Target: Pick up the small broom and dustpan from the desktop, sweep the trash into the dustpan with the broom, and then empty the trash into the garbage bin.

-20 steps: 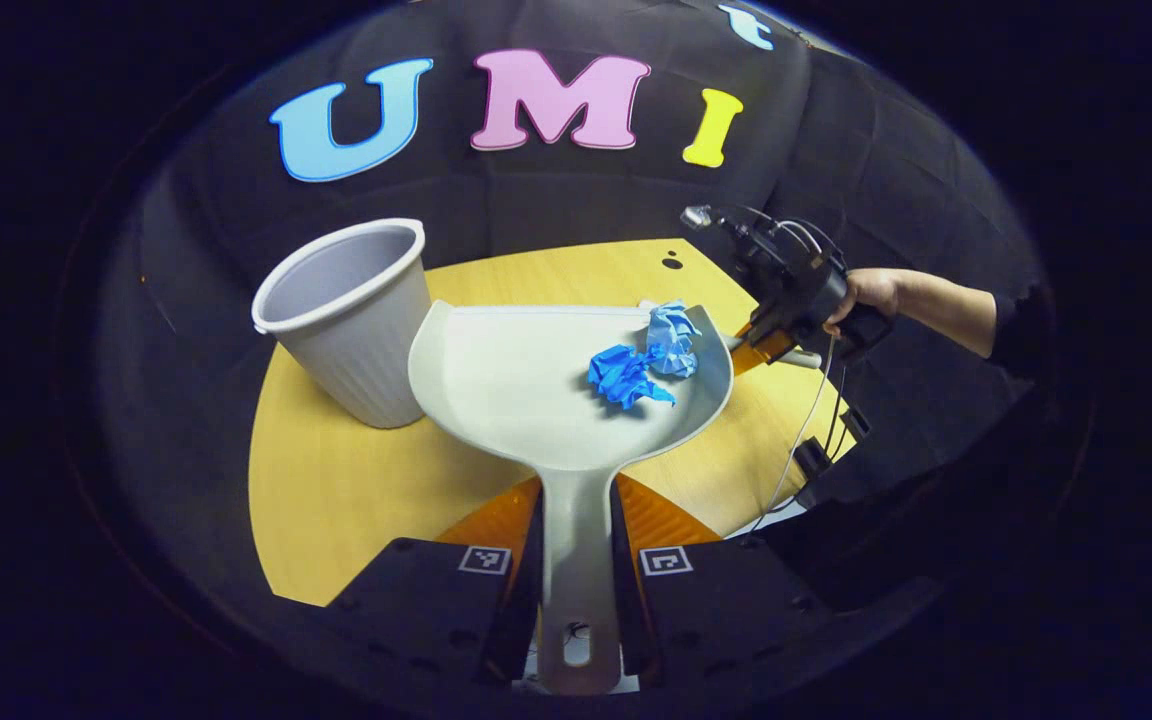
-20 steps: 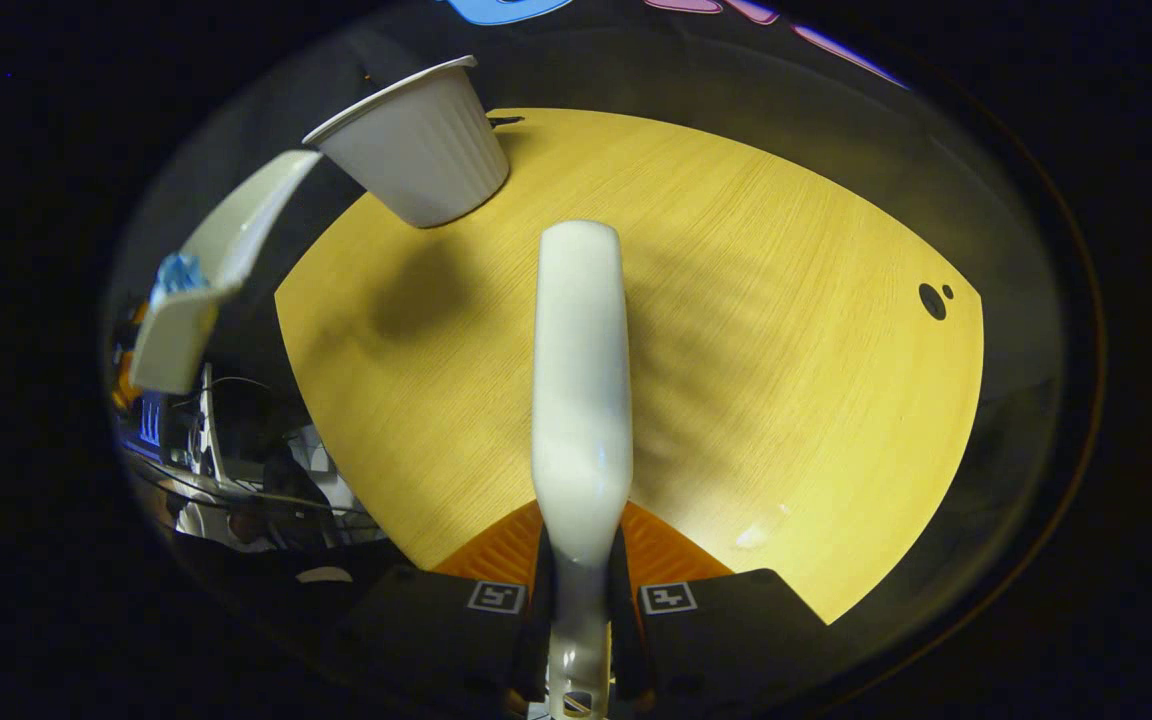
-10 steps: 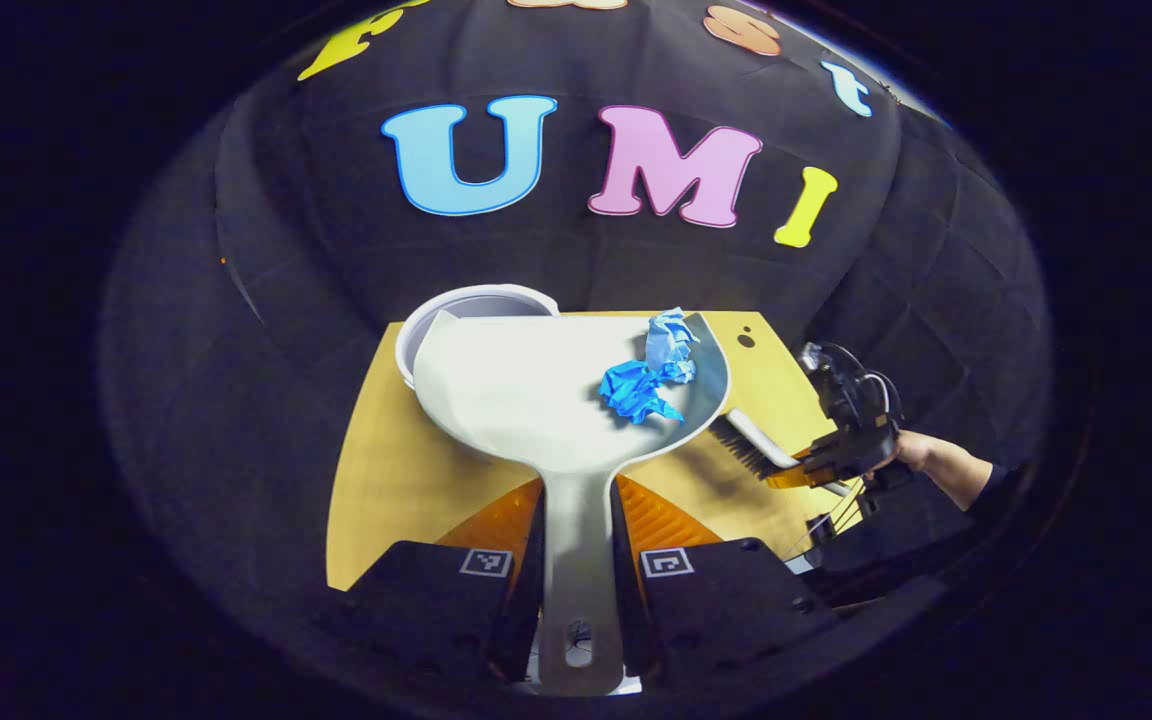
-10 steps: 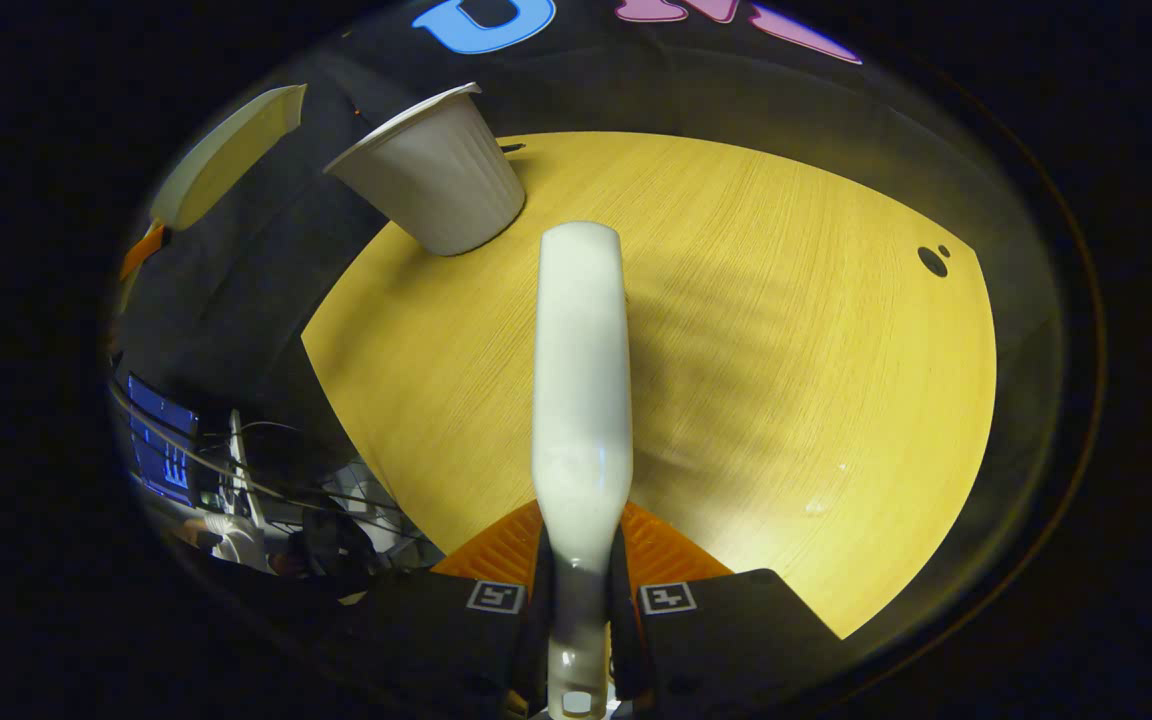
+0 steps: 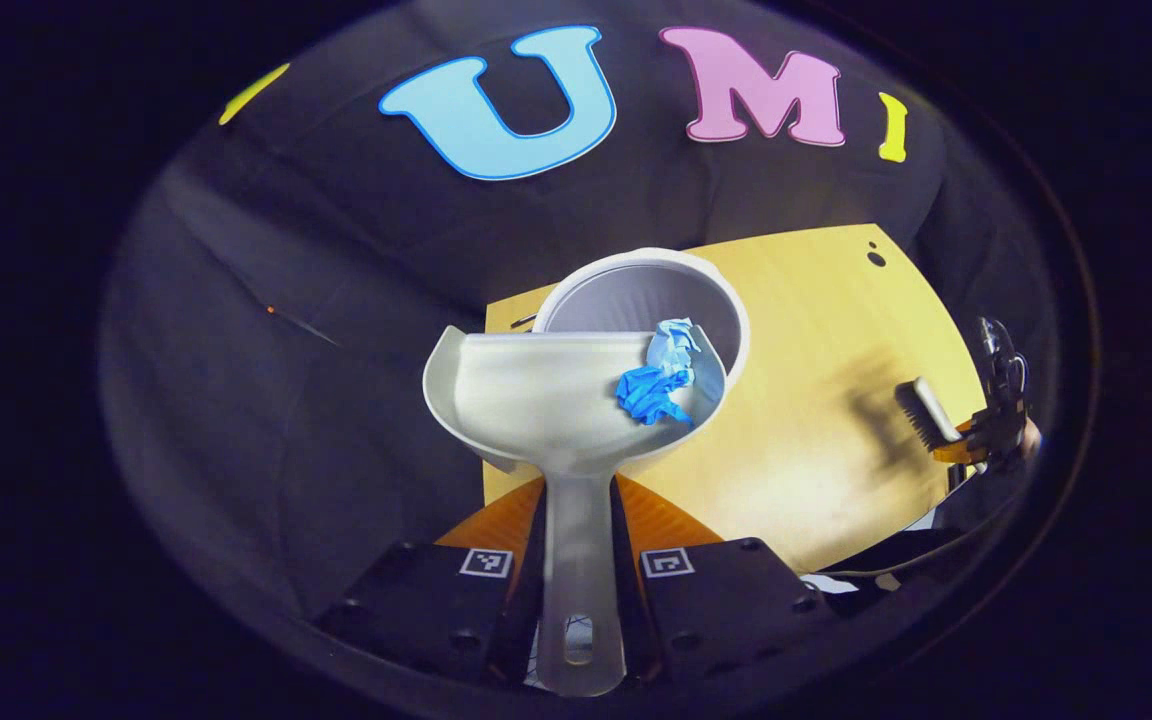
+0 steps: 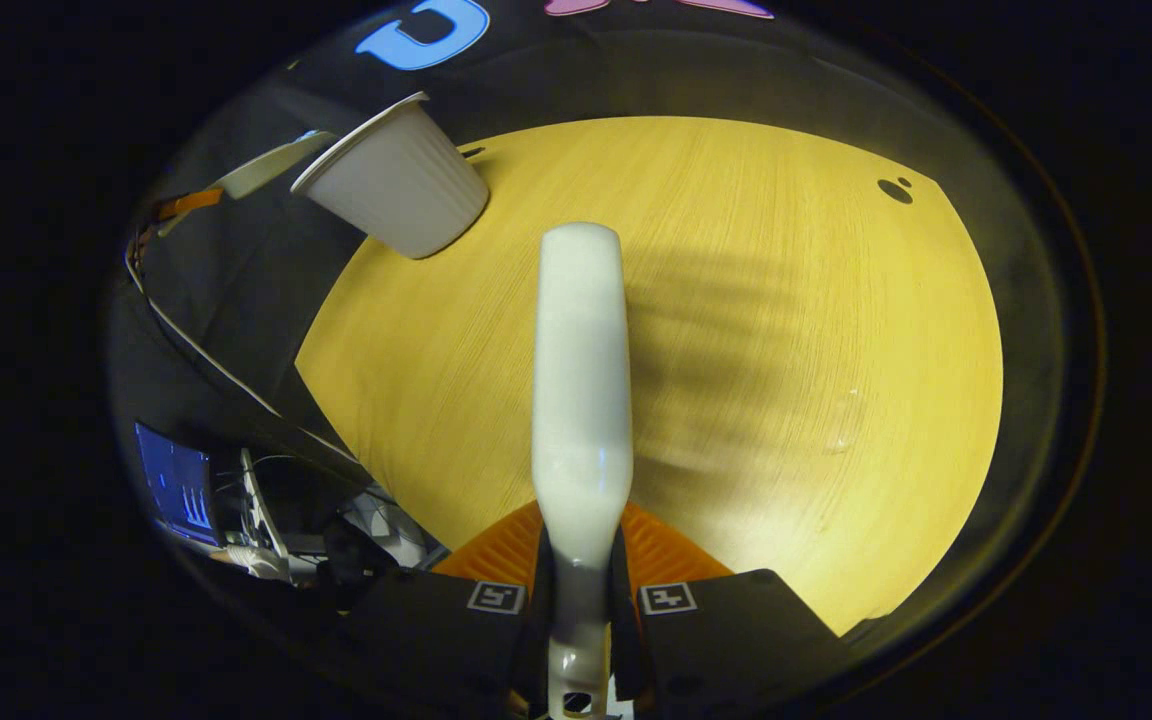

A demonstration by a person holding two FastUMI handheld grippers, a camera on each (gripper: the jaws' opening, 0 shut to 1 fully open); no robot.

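Left gripper view: left gripper (image 5: 576, 560) has its jaws clamped on the dustpan (image 5: 536, 395) handle, which runs straight out from between them. Pan is held off the desk (image 5: 816, 470) with its open lip over the mouth of the garbage bin (image 5: 701, 285), apparently staged so a forward tilt dumps straight in. The blue crumpled trash (image 5: 658, 382) sits in the pan's far right corner, right at the lip, partly over the bin opening, not yet out. Bin stands near the desk's far left edge. Out by the near right edge the right gripper (image 5: 986, 435) holds the broom (image 5: 924, 412) up off the desk, likely parked clear of the dump.

Right gripper view: right gripper (image 6: 578, 590) jaws are clamped on the broom (image 6: 581, 400) handle, which points forward over bare desk (image 6: 786, 330). Garbage bin (image 6: 391, 185) is at the far left edge, dustpan (image 6: 266, 168) edge just beside its rim.
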